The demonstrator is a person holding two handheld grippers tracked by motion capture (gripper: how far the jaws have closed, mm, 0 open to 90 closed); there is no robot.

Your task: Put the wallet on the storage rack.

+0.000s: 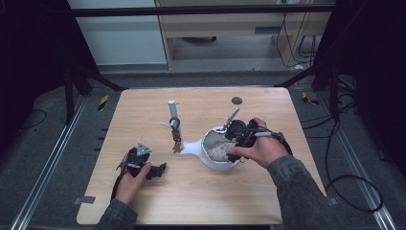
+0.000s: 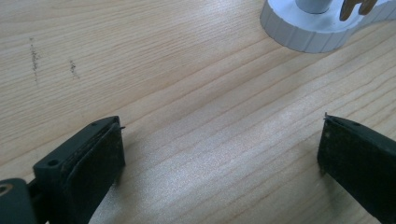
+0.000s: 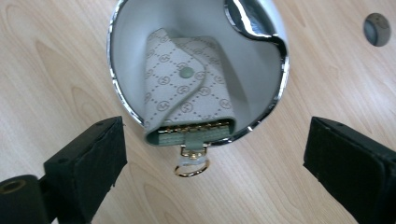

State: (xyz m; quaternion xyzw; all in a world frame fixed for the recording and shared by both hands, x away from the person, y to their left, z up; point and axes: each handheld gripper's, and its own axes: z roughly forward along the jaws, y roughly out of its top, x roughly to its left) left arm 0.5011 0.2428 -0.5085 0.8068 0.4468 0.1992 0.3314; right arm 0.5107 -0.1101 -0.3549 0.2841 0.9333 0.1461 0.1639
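**Right gripper view: jaws wide over the key pouch in the white bowl**

Right gripper view, nearest first: right gripper [image 3: 215,163] spread wide, black pads at either lower corner, nothing pinched between them. Just ahead of the gap, a gold ring [image 3: 191,168] hanging from the key pouch [image 3: 187,100] over bare wood, touching neither pad. Beyond it, the patterned pouch itself, lying tilted inside the white bowl [image 3: 261,60], its ringed end propped on the chrome rim closest to the jaws. Open wood on both sides of the bowl; farther off to the upper right, a small grey disc [image 3: 376,29] set in the table [image 3: 56,56].

Left gripper view: left gripper [image 2: 219,154] likewise parted wide, empty, only wood grain between the pads. Plenty of free tabletop ahead; well beyond, at the top right, the ribbed round base of the white stand [image 2: 303,35].

High view: left gripper [image 1: 143,165] resting low near the front-left part of the table, well clear of everything. Right gripper [image 1: 242,136] held over the bowl's far-right rim, hand wrapped around it. Between the two, the stand's upright post [image 1: 172,111] with keys [image 1: 176,136] hanging from it. Table edges well away from both grippers, roomiest toward the front.
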